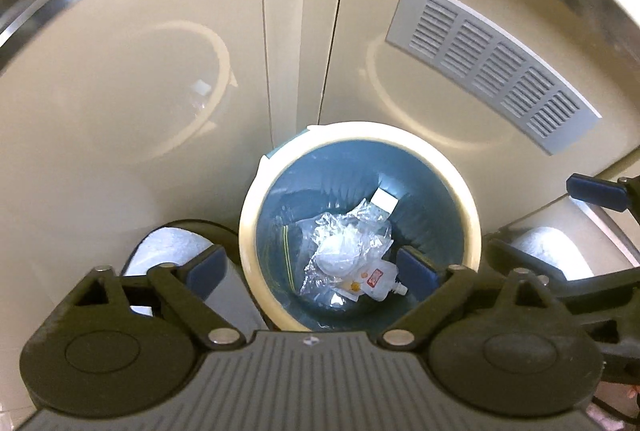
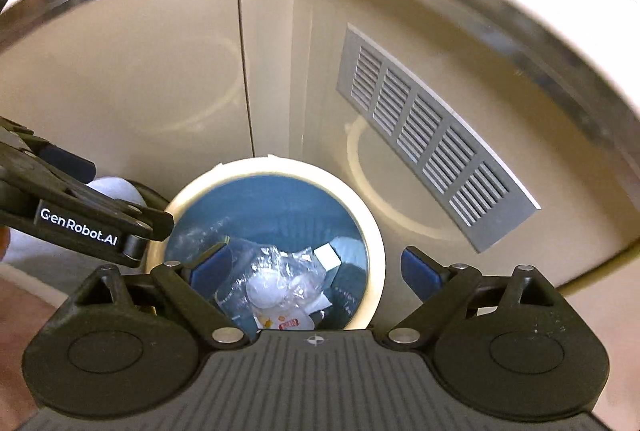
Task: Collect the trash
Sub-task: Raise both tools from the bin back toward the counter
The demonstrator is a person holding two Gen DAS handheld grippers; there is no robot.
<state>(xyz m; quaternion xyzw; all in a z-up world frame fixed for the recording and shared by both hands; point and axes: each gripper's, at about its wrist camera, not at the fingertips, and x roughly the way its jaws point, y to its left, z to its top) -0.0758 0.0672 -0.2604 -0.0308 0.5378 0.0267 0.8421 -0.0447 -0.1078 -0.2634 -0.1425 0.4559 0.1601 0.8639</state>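
1. Blue pads on the left hand-held gripper (image 1: 312, 269) stand wide apart, with nothing between them. It hangs over the bin (image 1: 472, 231), pointing down into it.
2. Cream and round at the rim and blue inside, the bin sits on the floor, close to a tan cabinet (image 1: 140, 79) that has a grey vent (image 1: 492, 65).
3. The trash is at the bottom of the bin: a crinkly clear plastic wrap (image 1: 348, 247), a small white pouch with a red label (image 1: 378, 281), and a white paper scrap (image 1: 385, 200).
4. I think all of it is very light and soft. The clear wrap looks slippery and would squash, so pinch a bunched fold. The pouch is best taken by its flat edge.
5. The right hand-held gripper (image 2: 316, 269) is also spread open and holds nothing.
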